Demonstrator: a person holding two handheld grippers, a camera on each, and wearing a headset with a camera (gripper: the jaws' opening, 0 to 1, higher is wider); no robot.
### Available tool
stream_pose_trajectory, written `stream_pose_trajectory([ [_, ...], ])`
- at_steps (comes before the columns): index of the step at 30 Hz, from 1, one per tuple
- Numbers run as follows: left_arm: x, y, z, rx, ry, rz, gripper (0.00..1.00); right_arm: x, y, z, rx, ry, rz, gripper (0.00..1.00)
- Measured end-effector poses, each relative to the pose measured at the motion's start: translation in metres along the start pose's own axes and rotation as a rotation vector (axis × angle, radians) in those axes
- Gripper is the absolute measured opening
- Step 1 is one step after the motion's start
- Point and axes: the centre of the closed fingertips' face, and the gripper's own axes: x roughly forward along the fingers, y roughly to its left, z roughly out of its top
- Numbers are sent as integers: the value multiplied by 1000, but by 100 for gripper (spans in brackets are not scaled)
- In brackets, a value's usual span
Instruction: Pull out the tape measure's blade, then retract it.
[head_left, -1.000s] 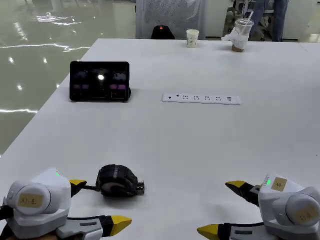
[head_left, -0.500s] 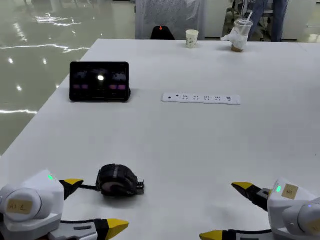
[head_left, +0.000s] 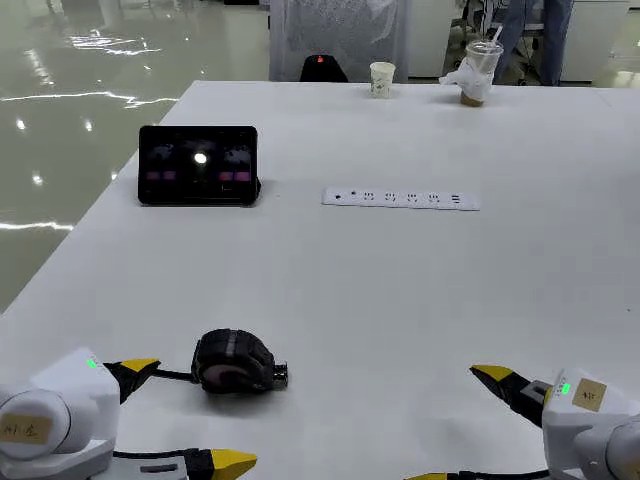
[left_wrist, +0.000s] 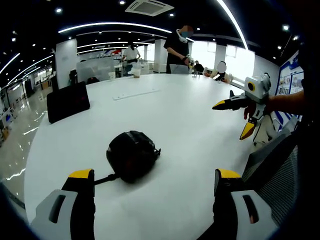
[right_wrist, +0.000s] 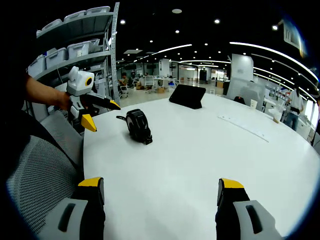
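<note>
Well, right gripper (head_left: 455, 428) half cropped; tape measure (head_left: 237, 362) crosswise, tip seemingly toward it; left gripper (head_left: 188, 413) likewise: fingers spread, empty.

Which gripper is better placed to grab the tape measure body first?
Likely left. The left gripper is open right beside the tape measure, which lies just ahead of its jaws. The right gripper, also open, is far off across the table.
</note>
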Motion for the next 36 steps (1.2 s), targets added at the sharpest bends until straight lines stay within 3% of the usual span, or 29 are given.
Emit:
stream_pose_trajectory([
  [7, 1, -3, 0, 39, 9, -4, 99, -2, 2, -3, -11, 11, 3, 99],
  [23, -2, -5, 7, 22, -19, -13, 99, -5, 0, -4, -3, 11, 1, 99],
  [36, -2, -11, 4, 20, -6, -39, 99, -6, 1, -7, 7, 19, -2, 99],
])
